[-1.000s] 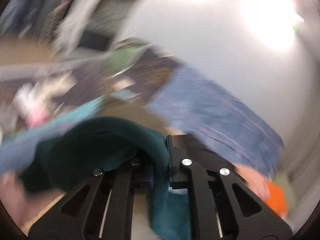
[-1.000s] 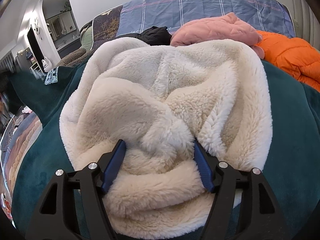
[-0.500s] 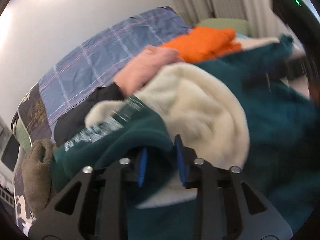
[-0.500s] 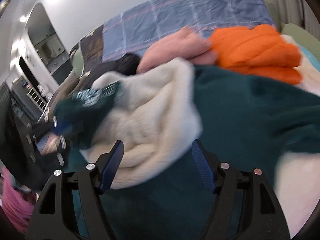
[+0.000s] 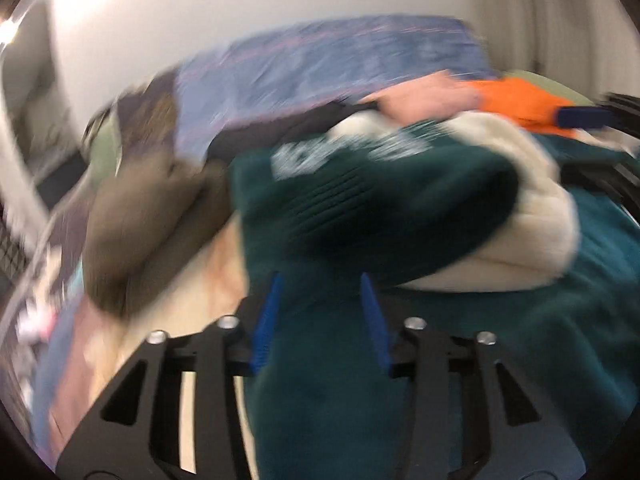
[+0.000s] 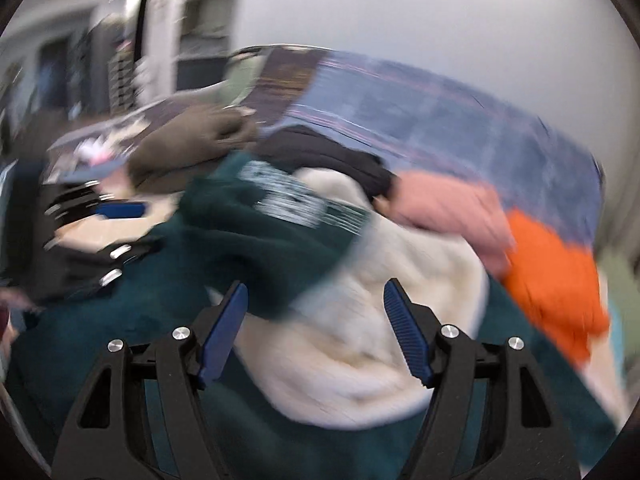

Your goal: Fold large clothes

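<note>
A dark green fleece-lined garment (image 5: 400, 208) with white lettering lies on the bed, its cream fleece lining (image 5: 536, 216) turned out. My left gripper (image 5: 320, 312) is open, its blue pads either side of green fabric that it does not pinch. My right gripper (image 6: 316, 328) is open and empty above the same garment (image 6: 256, 232) and its cream lining (image 6: 380, 320). The left gripper also shows at the left of the right wrist view (image 6: 100, 224); the right gripper shows at the right edge of the left wrist view (image 5: 592, 120). Both views are motion-blurred.
Behind the garment lie a pink item (image 6: 448, 208), an orange jacket (image 6: 556, 280), a black item (image 6: 336, 160) and a brown item (image 5: 132, 224). A blue plaid blanket (image 6: 440, 120) covers the far bed. A white wall stands beyond.
My left gripper has opened and let go of the green garment, laying the lettered part over the cream lining. My right gripper has lifted off the lining and swung left, still open.
</note>
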A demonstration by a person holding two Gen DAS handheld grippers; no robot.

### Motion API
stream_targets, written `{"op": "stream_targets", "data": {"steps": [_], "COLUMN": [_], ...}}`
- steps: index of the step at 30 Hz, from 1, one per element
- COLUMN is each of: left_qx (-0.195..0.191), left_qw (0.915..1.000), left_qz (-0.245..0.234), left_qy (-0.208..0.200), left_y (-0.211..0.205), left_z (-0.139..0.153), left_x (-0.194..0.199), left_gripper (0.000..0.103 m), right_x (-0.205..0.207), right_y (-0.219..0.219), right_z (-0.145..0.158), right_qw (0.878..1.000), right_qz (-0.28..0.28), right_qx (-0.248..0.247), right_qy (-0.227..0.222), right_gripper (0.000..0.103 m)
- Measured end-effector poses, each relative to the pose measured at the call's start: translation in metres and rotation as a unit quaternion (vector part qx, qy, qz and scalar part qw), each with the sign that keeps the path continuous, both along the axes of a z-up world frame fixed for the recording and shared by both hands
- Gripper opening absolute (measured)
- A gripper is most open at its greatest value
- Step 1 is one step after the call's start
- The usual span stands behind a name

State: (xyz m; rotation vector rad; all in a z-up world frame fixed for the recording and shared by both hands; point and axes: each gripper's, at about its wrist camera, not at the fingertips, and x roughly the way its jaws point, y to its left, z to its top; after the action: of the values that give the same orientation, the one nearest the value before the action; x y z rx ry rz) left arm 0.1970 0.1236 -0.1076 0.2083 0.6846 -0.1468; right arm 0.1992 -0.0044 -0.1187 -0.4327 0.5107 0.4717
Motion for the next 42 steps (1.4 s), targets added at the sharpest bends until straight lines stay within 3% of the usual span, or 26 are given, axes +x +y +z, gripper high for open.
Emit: {"op": "stream_targets", "data": {"steps": [4, 8, 9, 10, 13, 15, 17, 19, 20, 22, 25, 26, 28, 29, 30, 32, 36, 40, 42], "left_qx": [-0.049, -0.037, -0.026, -0.012, -0.002, -0.013, -0.025, -0.034, -0.035, -0.033, -0.034, -0.036, -0.056, -0.069, -0.09, -0.12, -0.144, -0.13, -0.125], "left_qw": [0.9957, 0.9955, 0.9959, 0.9964, 0.9966, 0.9965, 0.9962, 0.9959, 0.9958, 0.9959, 0.9961, 0.9958, 0.9941, 0.9929, 0.991, 0.9883, 0.987, 0.991, 0.9917], "left_qz": [0.054, 0.064, 0.065, 0.065, 0.066, 0.066, 0.066, 0.066, 0.066, 0.066, 0.067, 0.072, 0.087, 0.093, 0.098, 0.095, 0.065, 0.03, 0.027], "left_qy": [0.057, 0.059, 0.057, 0.054, 0.05, 0.05, 0.051, 0.052, 0.051, 0.051, 0.047, 0.044, 0.035, 0.029, 0.018, 0.005, -0.033, -0.011, 0.007], "left_y": [0.025, 0.022, 0.017, 0.014, 0.011, 0.015, 0.019, 0.023, 0.022, 0.021, 0.022, 0.025, 0.035, 0.04, 0.048, 0.055, 0.042, -0.002, -0.017], "left_z": [-0.031, -0.038, -0.039, -0.04, -0.042, -0.041, -0.041, -0.041, -0.042, -0.042, -0.042, -0.041, -0.035, -0.03, -0.021, -0.005, 0.036, 0.041, 0.027], "left_x": [0.028, 0.034, 0.035, 0.034, 0.032, 0.033, 0.032, 0.032, 0.031, 0.032, 0.031, 0.03, 0.026, 0.024, 0.018, 0.011, 0.01, 0.051, 0.073], "left_gripper": [0.033, 0.035, 0.035, 0.035, 0.035, 0.036, 0.036, 0.036, 0.036, 0.036, 0.043, 0.055, 0.057, 0.051, 0.037, 0.025, 0.024, 0.024, 0.028], "right_x": [0.006, 0.032, 0.04, 0.048, 0.059, 0.065, 0.064, 0.061, 0.06, 0.056, 0.046, 0.042, 0.041, 0.039, 0.037, 0.039, 0.05, 0.083, 0.104], "right_y": [0.059, 0.09, 0.093, 0.092, 0.065, 0.011, -0.052, -0.128, -0.152, -0.205, -0.239, -0.244, -0.242, -0.236, -0.231, -0.214, -0.174, -0.156, -0.155], "right_z": [-0.019, -0.036, -0.038, -0.038, -0.023, -0.001, 0.01, 0.004, -0.003, -0.026, -0.041, -0.041, -0.033, -0.025, -0.019, -0.002, 0.014, -0.011, -0.045], "right_qw": [0.996, 0.992, 0.991, 0.991, 0.996, 0.992, 0.974, 0.935, 0.92, 0.881, 0.858, 0.856, 0.867, 0.876, 0.884, 0.906, 0.939, 0.936, 0.933], "right_qz": [0.035, 0.015, 0.001, -0.016, -0.056, -0.117, -0.175, -0.247, -0.266, -0.32, -0.345, -0.339, -0.316, -0.301, -0.289, -0.252, -0.169, -0.177, -0.206], "right_qx": [-0.083, -0.12, -0.125, -0.124, -0.058, 0.044, 0.146, 0.242, 0.272, 0.313, 0.338, 0.348, 0.352, 0.346, 0.341, 0.324, 0.289, 0.272, 0.237], "right_qy": [-0.019, -0.029, -0.038, -0.049, -0.038, -0.012, 0.022, 0.075, 0.101, 0.156, 0.175, 0.174, 0.159, 0.146, 0.136, 0.103, 0.08, 0.138, 0.175], "right_gripper": [0.071, 0.071, 0.068, 0.053, 0.023, 0.017, 0.017, 0.024, 0.037, 0.04, 0.04, 0.04, 0.04, 0.04, 0.04, 0.04, 0.04, 0.04, 0.04]}}
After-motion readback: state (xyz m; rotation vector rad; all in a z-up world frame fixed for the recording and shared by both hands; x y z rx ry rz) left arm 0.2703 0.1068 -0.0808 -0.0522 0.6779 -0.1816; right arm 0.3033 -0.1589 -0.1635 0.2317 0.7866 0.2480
